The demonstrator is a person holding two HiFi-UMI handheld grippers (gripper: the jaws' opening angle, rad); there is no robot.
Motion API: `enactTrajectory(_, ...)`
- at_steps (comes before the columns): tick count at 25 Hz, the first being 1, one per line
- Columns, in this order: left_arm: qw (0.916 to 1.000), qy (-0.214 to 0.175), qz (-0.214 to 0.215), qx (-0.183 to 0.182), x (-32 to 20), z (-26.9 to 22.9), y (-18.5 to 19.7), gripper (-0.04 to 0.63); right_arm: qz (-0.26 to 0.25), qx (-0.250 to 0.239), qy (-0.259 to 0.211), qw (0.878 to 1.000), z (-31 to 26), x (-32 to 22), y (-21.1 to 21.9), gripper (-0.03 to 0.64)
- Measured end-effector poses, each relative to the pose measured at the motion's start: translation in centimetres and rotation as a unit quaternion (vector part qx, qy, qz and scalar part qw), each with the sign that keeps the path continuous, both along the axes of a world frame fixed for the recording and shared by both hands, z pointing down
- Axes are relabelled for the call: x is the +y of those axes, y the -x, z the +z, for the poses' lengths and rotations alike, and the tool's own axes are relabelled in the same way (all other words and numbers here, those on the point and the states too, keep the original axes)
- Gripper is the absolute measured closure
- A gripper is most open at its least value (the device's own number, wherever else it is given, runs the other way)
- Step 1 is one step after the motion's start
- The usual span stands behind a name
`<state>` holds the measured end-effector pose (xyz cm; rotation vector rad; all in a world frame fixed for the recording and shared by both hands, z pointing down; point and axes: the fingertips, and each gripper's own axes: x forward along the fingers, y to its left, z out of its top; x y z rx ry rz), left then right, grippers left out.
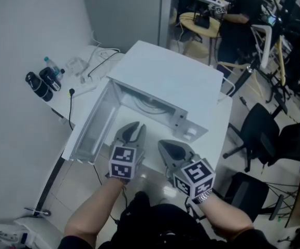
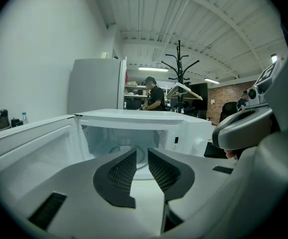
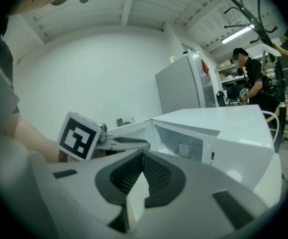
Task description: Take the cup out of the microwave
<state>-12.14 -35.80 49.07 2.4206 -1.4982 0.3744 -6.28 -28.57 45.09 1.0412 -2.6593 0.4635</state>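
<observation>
- Carrying the white microwave [image 1: 165, 77], the worktop [image 1: 219, 115] fills the middle of the head view, with the wall [image 1: 15, 45] along its 9 o'clock side.
- Microwave: the door [image 1: 90, 126] stands open toward 8 o'clock. The cavity is exposed and the turntable [image 1: 150, 104] is visible.
- Left claw [image 1: 134, 126]: at 6 o'clock of the cavity opening, outside it. Jaws released with a narrow gap, nothing between the pads.
- Right claw [image 1: 164, 146]: just beside the left claw, at its 4 o'clock. Jaws clenched tip to tip, empty.
- Dark bottles [image 1: 43, 82]: at the worktop's 10 o'clock end, well apart from the microwave.
- Cup [image 3: 185, 150]: small, pale, upright inside the cavity. In the right gripper view it sits at 1 o'clock from that claw's tips, and neither claw touches it.
</observation>
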Motion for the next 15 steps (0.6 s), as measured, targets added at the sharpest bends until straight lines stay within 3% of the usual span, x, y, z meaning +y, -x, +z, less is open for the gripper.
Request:
enactTrajectory(9, 0.9994, 0.021, 0.027, -0.001, -7.1, 4.2, 0.4, 0.438, 0.033, 0.016, 0.029, 0.999, 2.8, -3.5, 1.9, 0.598)
enactTrajectory(15, 0.9984, 0.031, 0.041, -0.025, -10.9, 7.4, -0.1, 0.376, 0.054, 0.018, 0.044, 0.997, 4.6, -5.2, 2.2, 0.598)
